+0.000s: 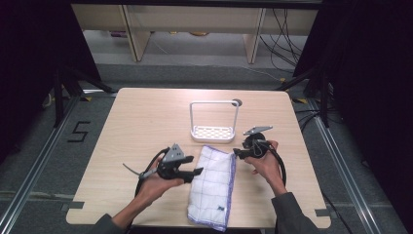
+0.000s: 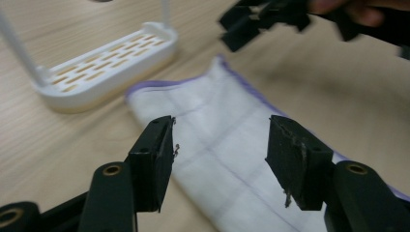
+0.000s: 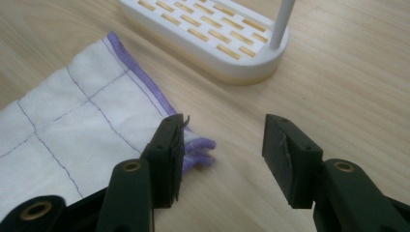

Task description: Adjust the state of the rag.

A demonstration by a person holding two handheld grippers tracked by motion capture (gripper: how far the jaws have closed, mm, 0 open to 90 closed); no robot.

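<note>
A light wooden table (image 1: 146,126) fills mid-frame. A folded white cloth (image 1: 212,185) lies lower centre, a white rack (image 1: 213,131) just above it. The left gripper (image 1: 194,172) at its left edge and the right gripper (image 1: 236,153) at its upper right corner both have jaws released, holding nothing.

White cloth (image 1: 212,187) — folded, flat.

Bright overhead light floods the pale table (image 1: 146,117) while the surrounding room sinks into near-black. Shadows stay soft and short. In the left gripper view, the right gripper (image 2: 261,19) smears with blur.
</note>
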